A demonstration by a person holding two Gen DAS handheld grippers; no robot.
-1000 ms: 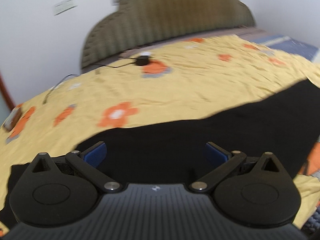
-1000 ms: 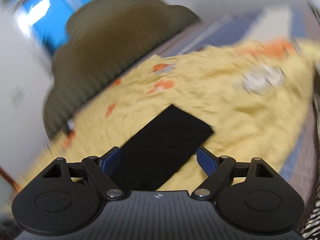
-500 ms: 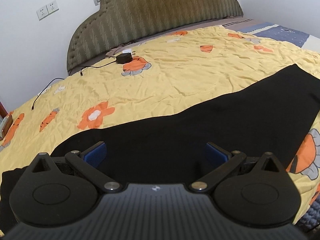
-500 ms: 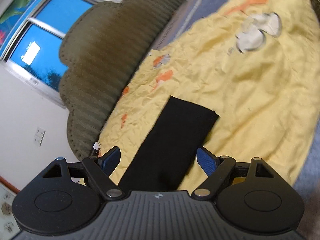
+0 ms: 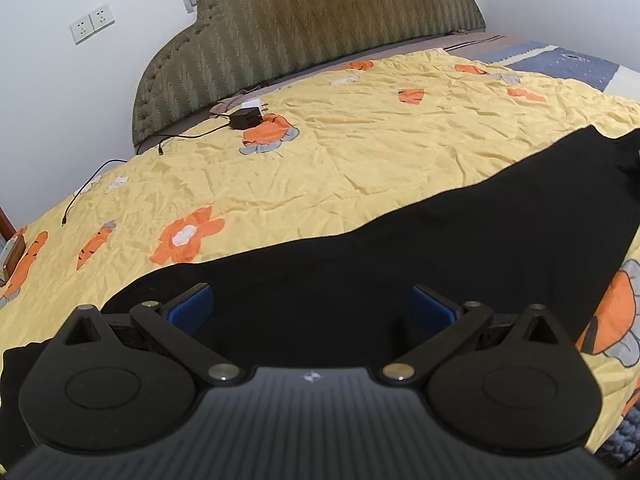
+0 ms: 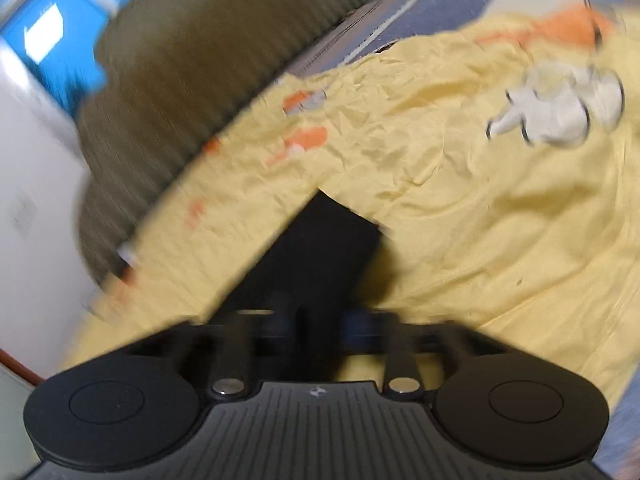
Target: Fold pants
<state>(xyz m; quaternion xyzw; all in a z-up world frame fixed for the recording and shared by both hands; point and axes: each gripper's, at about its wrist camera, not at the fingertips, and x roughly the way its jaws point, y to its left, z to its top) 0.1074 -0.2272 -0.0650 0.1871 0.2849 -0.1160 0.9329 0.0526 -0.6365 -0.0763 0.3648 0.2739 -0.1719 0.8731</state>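
Lying under both, the pants (image 5: 460,248) meet left gripper (image 5: 312,308) agape, right gripper (image 6: 316,320) just closing.

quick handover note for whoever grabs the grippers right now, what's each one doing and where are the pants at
Left gripper: open, poised low over the waist end of the black pants; nothing gripped.
Right gripper: jaws have just been closing and are now nearly together over the leg end of the pants; the view is blurred, so a firm pinch on the cloth cannot be confirmed.
The pants lie stretched flat across the yellow bedspread, no cross fold made yet.
Left to do: check the right grip, close the left on the fabric, then fold the pants.
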